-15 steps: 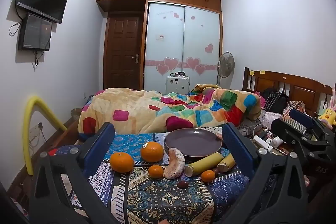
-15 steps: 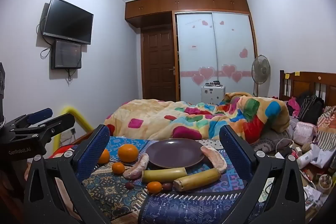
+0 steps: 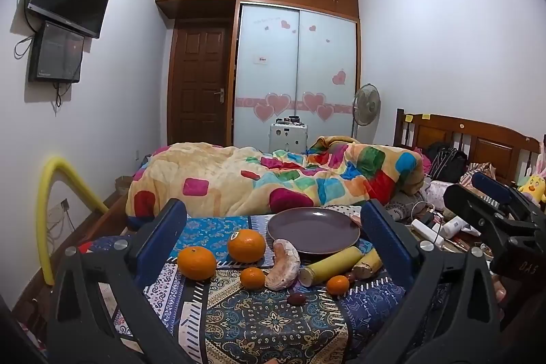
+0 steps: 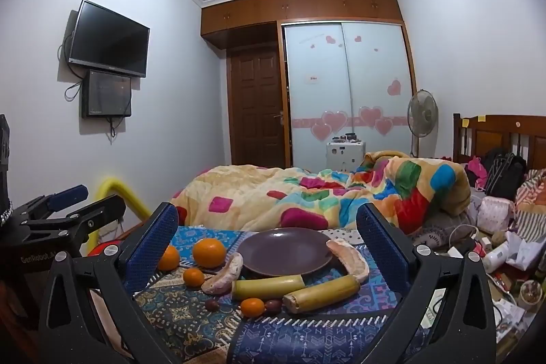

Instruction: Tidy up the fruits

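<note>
An empty purple plate [image 3: 313,230] [image 4: 286,252] sits on a patterned blue cloth [image 3: 273,326]. In front of it lie two large oranges [image 3: 246,245] [image 3: 197,262], two small oranges [image 3: 252,277] [image 3: 338,285], two yellow cane pieces [image 4: 268,285] [image 4: 322,293], two pale pomelo wedges [image 3: 284,265] [image 4: 349,260] and dark round fruits [image 3: 296,298]. My left gripper [image 3: 273,227] is open and empty, held back from the fruit. My right gripper [image 4: 268,227] is open and empty, facing the plate.
A bright patchwork quilt [image 3: 273,176] lies on the bed behind the plate. Clutter of bags, cables and bottles [image 4: 491,227] sits at the right. A yellow foam tube [image 3: 44,210] stands at the left wall. Each gripper shows in the other's view [image 3: 494,220] [image 4: 58,217].
Both views have shifted only slightly. The fruit and plate have not moved.
</note>
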Motion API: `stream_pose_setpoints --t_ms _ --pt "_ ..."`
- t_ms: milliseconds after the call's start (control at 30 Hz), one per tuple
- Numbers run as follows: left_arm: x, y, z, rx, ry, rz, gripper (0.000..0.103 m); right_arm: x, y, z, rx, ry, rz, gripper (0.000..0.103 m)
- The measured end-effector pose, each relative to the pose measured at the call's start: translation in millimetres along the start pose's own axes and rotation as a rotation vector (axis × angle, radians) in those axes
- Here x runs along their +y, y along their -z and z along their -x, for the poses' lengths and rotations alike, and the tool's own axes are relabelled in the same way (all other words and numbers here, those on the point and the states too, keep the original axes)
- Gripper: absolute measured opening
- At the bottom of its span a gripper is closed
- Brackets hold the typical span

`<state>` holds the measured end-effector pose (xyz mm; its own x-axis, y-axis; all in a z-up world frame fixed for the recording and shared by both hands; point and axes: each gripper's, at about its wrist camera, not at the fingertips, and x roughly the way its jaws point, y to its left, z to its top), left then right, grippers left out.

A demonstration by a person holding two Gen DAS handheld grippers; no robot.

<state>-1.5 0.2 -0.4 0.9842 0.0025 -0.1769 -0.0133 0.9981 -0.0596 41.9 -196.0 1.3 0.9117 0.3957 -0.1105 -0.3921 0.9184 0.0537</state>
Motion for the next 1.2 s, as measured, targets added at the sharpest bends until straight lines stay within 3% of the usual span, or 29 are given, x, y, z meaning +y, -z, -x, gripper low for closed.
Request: stream_pose_setpoints --t_ms 1200 --pt "-3.0 2.5 -4.8 -0.003 -0.009 -0.024 0.103 0.9 9.8 2.4 -0.007 -0.016 -0.013 0.103"
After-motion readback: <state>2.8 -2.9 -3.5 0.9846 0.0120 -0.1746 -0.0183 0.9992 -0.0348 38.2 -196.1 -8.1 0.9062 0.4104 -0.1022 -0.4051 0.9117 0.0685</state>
